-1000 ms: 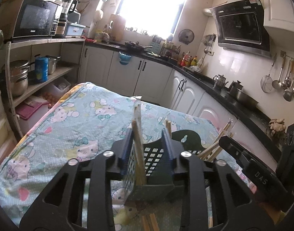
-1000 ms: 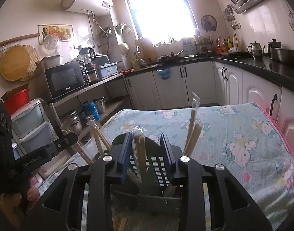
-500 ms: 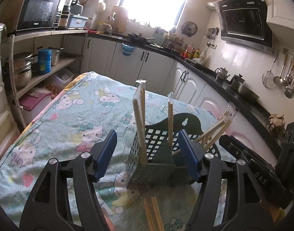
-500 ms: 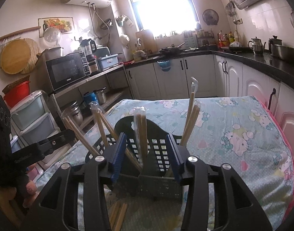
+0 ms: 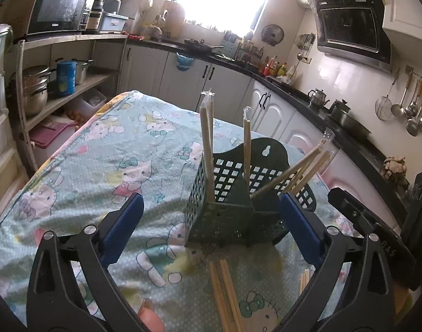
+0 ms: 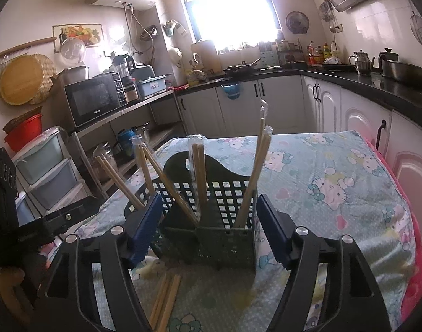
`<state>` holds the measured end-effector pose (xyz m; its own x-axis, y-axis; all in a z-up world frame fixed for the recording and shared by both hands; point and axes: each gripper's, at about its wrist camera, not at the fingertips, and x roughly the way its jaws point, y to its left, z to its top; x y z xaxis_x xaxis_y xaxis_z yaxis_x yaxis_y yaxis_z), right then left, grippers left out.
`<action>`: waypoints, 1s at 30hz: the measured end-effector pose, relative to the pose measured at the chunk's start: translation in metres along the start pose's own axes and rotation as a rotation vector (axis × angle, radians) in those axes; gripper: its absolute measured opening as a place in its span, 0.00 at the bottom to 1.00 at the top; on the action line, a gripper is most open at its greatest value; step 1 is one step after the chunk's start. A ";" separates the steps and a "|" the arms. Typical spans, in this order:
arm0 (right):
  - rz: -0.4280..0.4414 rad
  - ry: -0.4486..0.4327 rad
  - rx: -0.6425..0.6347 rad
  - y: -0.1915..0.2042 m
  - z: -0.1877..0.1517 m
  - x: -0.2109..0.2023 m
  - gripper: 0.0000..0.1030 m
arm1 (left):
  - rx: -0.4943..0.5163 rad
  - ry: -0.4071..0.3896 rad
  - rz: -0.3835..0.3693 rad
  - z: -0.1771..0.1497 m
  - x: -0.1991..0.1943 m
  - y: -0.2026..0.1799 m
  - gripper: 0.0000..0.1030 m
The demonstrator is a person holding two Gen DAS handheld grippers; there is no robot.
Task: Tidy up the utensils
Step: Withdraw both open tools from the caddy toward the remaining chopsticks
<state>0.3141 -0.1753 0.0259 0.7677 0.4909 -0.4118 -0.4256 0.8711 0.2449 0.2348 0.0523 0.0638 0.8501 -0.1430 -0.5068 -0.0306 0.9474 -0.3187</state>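
While its blue-padded jaws are opening, already spread wide, the left gripper (image 5: 209,221) grips nothing; the dark green plastic utensil caddy (image 5: 224,215) merely stands ahead between the fingers, with no pad touching it. The caddy is a square-holed lattice basket with an arched back plate pierced by a keyhole slot, and it stands at the centre of the left view on a pale green cartoon-cat cloth (image 5: 106,166) that covers the table. From the caddy's left compartment, toward eleven o'clock, a pair of wooden chopsticks in a clear sleeve (image 5: 206,138) rises nearly upright; just right of it stands a single sleeved pair (image 5: 247,144), and further right, toward two o'clock, several pairs (image 5: 302,166) lean outward. At six o'clock loose chopsticks (image 5: 224,293) lie flat on the cloth, in front of the caddy.

In the right view the right gripper (image 6: 208,229) is also opening, the caddy (image 6: 211,235) between its fingers but untouched. At ten o'clock slanted pairs (image 6: 119,179) lean left, a sleeved pair (image 6: 198,171) stands upright in the middle, and at one o'clock another (image 6: 255,171) tilts right. The loose chopsticks (image 6: 166,298) lie at seven o'clock.
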 end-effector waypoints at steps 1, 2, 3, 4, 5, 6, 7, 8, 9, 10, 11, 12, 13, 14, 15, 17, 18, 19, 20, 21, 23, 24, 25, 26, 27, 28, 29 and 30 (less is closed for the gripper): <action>-0.004 0.001 0.000 0.001 -0.001 -0.001 0.68 | 0.002 0.001 -0.001 -0.001 -0.001 -0.001 0.88; -0.006 0.001 0.000 0.001 -0.001 -0.002 0.70 | 0.004 0.002 0.000 -0.003 -0.001 -0.001 0.88; -0.009 0.001 0.001 0.000 -0.003 -0.005 0.71 | 0.006 0.004 0.002 -0.004 -0.002 -0.002 0.89; -0.013 0.001 0.002 0.000 -0.004 -0.006 0.71 | 0.006 0.005 0.002 -0.006 -0.002 -0.002 0.89; -0.017 0.002 0.002 -0.001 -0.005 -0.007 0.72 | 0.005 0.007 0.002 -0.008 -0.003 -0.002 0.89; -0.024 0.004 0.001 -0.002 -0.007 -0.009 0.72 | 0.004 0.008 0.002 -0.009 -0.003 -0.002 0.89; -0.028 0.005 0.002 -0.002 -0.008 -0.010 0.73 | 0.002 0.010 0.002 -0.010 -0.004 -0.001 0.89; -0.031 0.007 0.004 -0.004 -0.010 -0.012 0.74 | 0.002 0.011 0.003 -0.012 -0.005 -0.001 0.89; -0.035 0.011 0.006 -0.005 -0.012 -0.013 0.75 | 0.002 0.013 0.004 -0.014 -0.005 -0.001 0.89; -0.038 0.013 0.007 -0.006 -0.013 -0.014 0.75 | 0.002 0.016 0.004 -0.015 -0.005 -0.001 0.89; -0.041 0.017 0.008 -0.007 -0.015 -0.016 0.76 | 0.002 0.019 0.005 -0.017 -0.006 -0.001 0.89; -0.043 0.019 0.009 -0.007 -0.016 -0.017 0.77 | 0.002 0.019 0.005 -0.018 -0.006 0.000 0.89; -0.046 0.022 0.010 -0.008 -0.017 -0.019 0.78 | 0.000 0.019 0.004 -0.020 -0.007 0.000 0.89; -0.049 0.025 0.009 -0.009 -0.019 -0.020 0.79 | -0.001 0.021 0.002 -0.021 -0.008 0.000 0.89; -0.052 0.027 0.008 -0.009 -0.020 -0.021 0.79 | -0.001 0.022 0.002 -0.023 -0.008 0.000 0.89; -0.061 0.032 0.006 -0.011 -0.024 -0.025 0.79 | 0.002 0.028 0.005 -0.026 -0.008 0.000 0.89; -0.064 0.034 0.007 -0.011 -0.025 -0.026 0.80 | 0.003 0.031 0.005 -0.028 -0.008 0.000 0.89; -0.067 0.037 0.007 -0.013 -0.027 -0.027 0.80 | 0.003 0.036 0.005 -0.029 -0.008 0.000 0.89; -0.068 0.040 0.008 -0.013 -0.028 -0.029 0.80 | 0.002 0.040 0.005 -0.032 -0.008 0.000 0.89; -0.069 0.041 0.009 -0.013 -0.030 -0.030 0.81 | 0.001 0.043 0.004 -0.033 -0.008 0.000 0.89; -0.075 0.044 0.004 -0.013 -0.033 -0.033 0.81 | 0.003 0.052 0.004 -0.037 -0.007 0.000 0.89; -0.077 0.045 0.002 -0.013 -0.034 -0.034 0.81 | 0.005 0.056 0.006 -0.039 -0.007 0.000 0.89; -0.081 0.047 -0.001 -0.014 -0.036 -0.036 0.81 | 0.006 0.062 0.008 -0.041 -0.006 0.000 0.89; -0.083 0.048 -0.003 -0.013 -0.037 -0.037 0.81 | 0.008 0.066 0.005 -0.044 -0.007 0.000 0.89; -0.086 0.050 -0.004 -0.015 -0.039 -0.039 0.81 | 0.011 0.072 0.004 -0.046 -0.006 -0.001 0.89; -0.088 0.054 -0.003 -0.016 -0.040 -0.040 0.81 | 0.012 0.075 0.004 -0.048 -0.006 -0.002 0.89; -0.089 0.058 -0.001 -0.017 -0.042 -0.041 0.81 | 0.015 0.078 0.003 -0.050 -0.006 -0.003 0.89; -0.090 0.061 0.000 -0.018 -0.043 -0.042 0.81 | 0.017 0.081 0.003 -0.051 -0.006 -0.003 0.89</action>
<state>0.2691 -0.2104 0.0009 0.7723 0.4104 -0.4849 -0.3562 0.9118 0.2043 0.2024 0.0353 0.0269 0.8050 -0.1621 -0.5708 -0.0235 0.9525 -0.3037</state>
